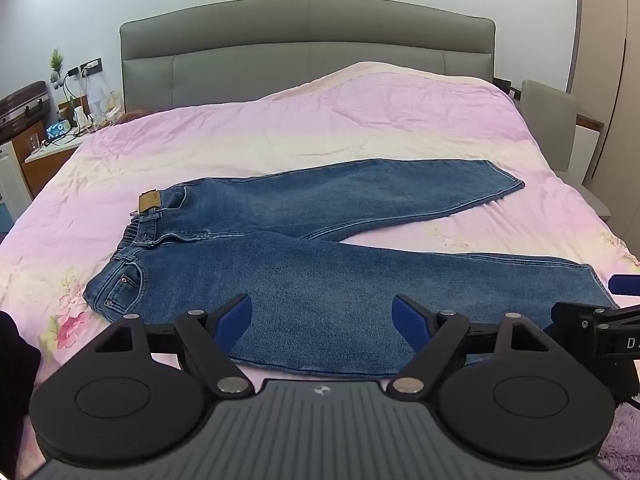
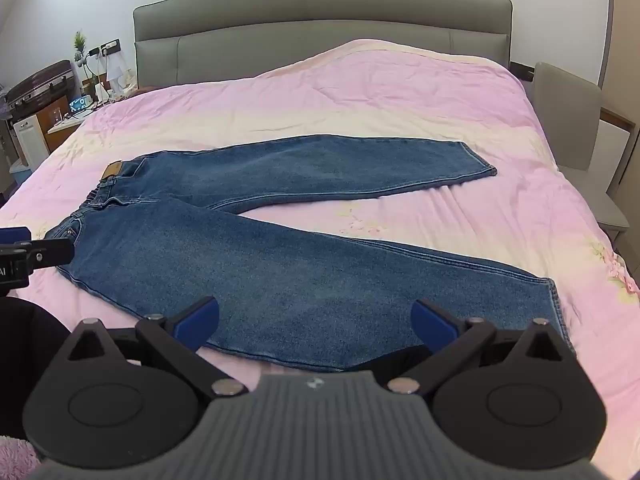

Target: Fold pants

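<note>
You hold both claws, left (image 1: 322, 316) and right (image 2: 316, 322), spread wide and empty above the jeans (image 1: 304, 248), laid flat on the bed (image 1: 360, 120) with legs splayed, ready for folding.

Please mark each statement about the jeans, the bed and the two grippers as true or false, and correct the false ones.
1. The jeans lie spread on the pink cover. True.
2. The legs are already folded onto each other. False: they lie apart in a V.
3. The left gripper holds the waistband. False: it is open and holds nothing.
4. The right gripper is open over the near leg. True.
5. The waistband points towards the left side of the bed. True.
</note>
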Action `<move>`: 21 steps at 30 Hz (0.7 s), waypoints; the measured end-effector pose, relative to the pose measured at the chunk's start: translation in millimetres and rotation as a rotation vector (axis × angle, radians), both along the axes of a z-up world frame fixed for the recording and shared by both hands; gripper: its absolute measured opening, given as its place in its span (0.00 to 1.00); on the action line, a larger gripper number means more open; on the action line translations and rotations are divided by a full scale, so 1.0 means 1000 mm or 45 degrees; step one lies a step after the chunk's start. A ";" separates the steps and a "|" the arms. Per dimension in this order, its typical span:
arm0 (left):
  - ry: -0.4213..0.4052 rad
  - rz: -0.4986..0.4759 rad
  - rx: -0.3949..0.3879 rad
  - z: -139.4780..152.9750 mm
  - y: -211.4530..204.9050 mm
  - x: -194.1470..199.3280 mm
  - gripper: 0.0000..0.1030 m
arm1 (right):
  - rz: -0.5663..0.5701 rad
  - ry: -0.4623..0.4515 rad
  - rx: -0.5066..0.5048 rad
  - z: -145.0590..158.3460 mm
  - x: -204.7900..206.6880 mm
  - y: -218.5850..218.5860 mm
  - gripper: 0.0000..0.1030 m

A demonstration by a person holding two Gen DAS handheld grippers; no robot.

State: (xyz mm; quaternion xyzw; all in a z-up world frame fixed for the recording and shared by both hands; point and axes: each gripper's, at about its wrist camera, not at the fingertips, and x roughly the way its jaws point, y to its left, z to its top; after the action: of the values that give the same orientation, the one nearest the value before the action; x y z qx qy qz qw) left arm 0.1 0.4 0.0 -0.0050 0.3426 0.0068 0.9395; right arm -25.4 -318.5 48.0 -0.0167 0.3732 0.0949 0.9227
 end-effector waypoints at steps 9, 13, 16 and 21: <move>-0.003 0.005 0.015 0.004 -0.003 -0.004 0.91 | 0.009 0.001 -0.002 0.000 0.001 0.001 0.95; -0.003 -0.002 0.014 0.002 0.000 -0.004 0.91 | 0.013 0.010 -0.001 -0.001 0.002 0.000 0.95; -0.004 -0.002 0.015 0.002 0.000 -0.005 0.91 | 0.015 0.006 -0.004 0.000 0.000 0.000 0.95; -0.003 -0.001 0.013 0.003 0.000 -0.004 0.91 | 0.022 0.008 -0.007 0.001 0.004 0.002 0.95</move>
State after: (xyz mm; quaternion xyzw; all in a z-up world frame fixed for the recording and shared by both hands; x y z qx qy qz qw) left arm -4.3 0.4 2.8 0.0001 0.3414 0.0082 0.9399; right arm -21.5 -316.8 49.3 -0.0223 0.3762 0.1020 0.9206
